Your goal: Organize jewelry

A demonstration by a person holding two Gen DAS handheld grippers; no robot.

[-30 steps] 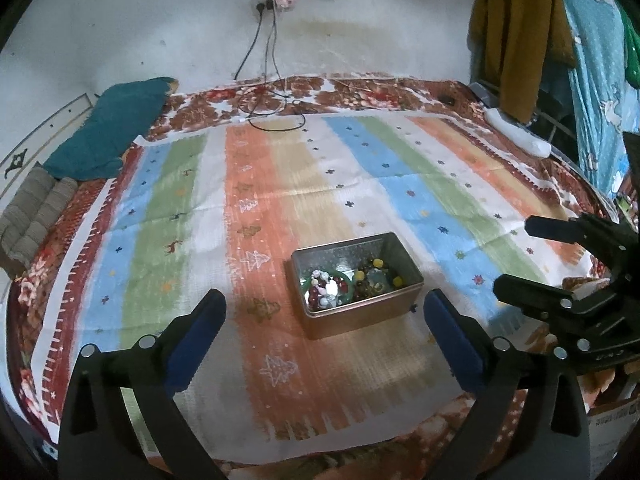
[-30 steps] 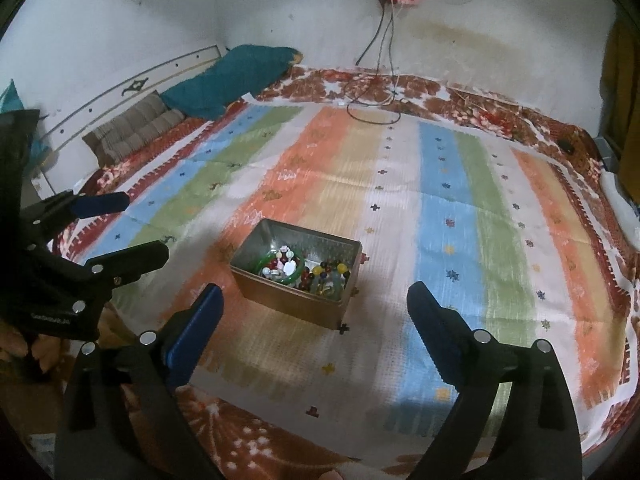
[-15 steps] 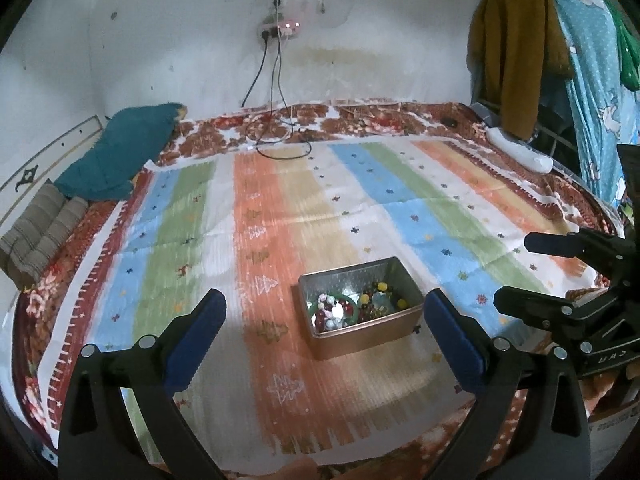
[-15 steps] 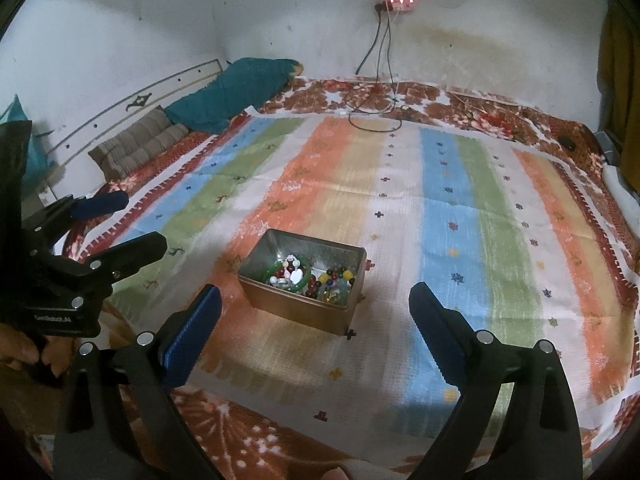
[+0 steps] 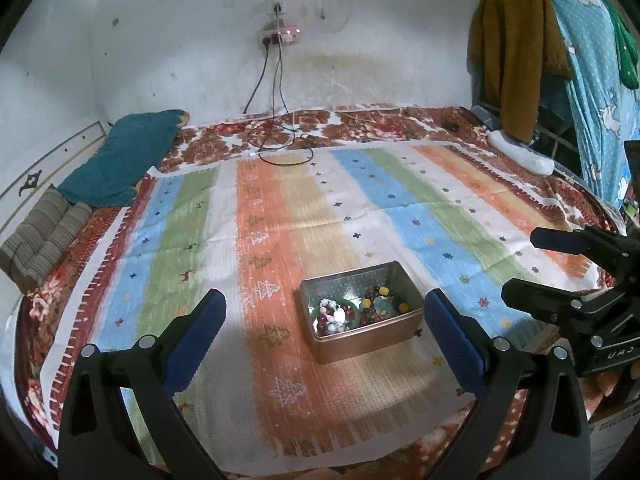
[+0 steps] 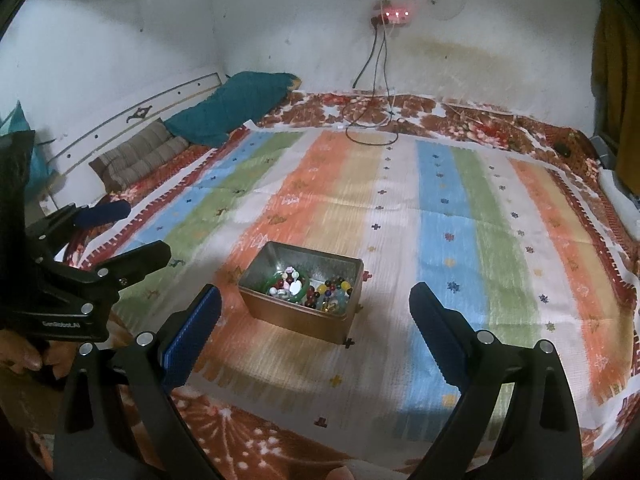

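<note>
Both tongs have pulled back and risen, so the metal tin [image 5: 362, 312] now looks smaller than a second ago. The left gripper [image 5: 325, 330] is released, its jaws wide apart and empty. The tin with bead jewelry [image 5: 356, 312] stands between and ahead of them on the striped blanket [image 5: 256, 216]. The right gripper [image 6: 316, 320] is also spread wide, holding nothing, with the tin just ahead.
</note>
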